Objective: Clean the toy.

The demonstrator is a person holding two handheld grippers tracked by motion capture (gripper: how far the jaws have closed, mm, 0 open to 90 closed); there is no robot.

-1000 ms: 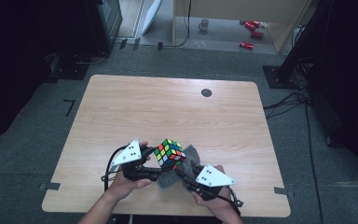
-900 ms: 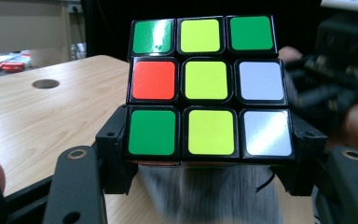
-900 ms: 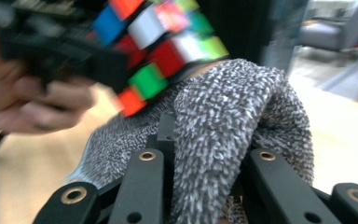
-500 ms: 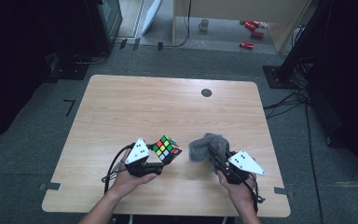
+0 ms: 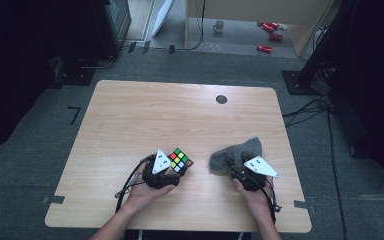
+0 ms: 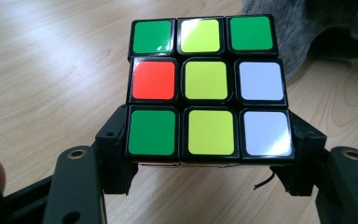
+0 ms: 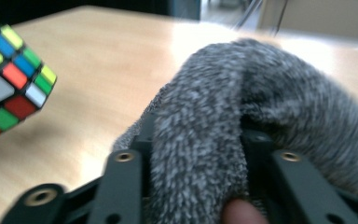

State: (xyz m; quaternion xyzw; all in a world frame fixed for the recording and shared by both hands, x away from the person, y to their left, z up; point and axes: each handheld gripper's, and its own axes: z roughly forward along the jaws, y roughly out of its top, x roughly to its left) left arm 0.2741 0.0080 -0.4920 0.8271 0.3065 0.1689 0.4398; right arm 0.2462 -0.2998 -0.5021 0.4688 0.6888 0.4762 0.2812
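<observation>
High view has the left gripper [image 5: 172,167] clamping the cube [image 5: 180,160] clear for wiping, right gripper [image 5: 240,167] pinching the cloth [image 5: 235,155].

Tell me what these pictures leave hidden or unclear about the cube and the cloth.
- Cube, left gripper view: underside hidden by the jaws gripping it.
- Cube, right gripper view: cut off by the left edge.
- Cloth, right gripper view: blurred, covers the jaw tips.
- Cloth, high view: near end hidden under the right gripper.
</observation>
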